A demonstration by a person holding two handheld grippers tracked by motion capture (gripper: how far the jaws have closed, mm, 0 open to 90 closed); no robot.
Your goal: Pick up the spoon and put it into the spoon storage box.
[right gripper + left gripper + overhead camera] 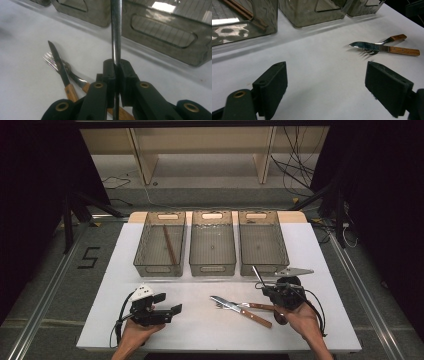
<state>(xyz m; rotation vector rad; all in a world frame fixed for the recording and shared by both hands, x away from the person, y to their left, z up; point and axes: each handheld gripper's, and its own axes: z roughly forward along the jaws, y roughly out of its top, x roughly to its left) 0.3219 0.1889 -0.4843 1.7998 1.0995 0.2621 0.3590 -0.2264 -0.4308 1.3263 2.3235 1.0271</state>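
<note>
Seemingly a sorting job, judged view by view:

High view, done: one brown stick already lies in the left bin; the middle bin and right bin look empty.
High view, in hand: the right hand-held gripper holds a thin metal rod just in front of the right bin, off the table.
High view, left to do: a knife and a fork lie crossed on the table.
High view, unclear: a grey pointed plate sits beside the right bin.
Left gripper view: the left hand-held gripper is spread wide over bare table, holding nothing.
Right gripper view: jaws pressed together on the rod, whose top is cut off; what kind of utensil it is I cannot tell.
</note>
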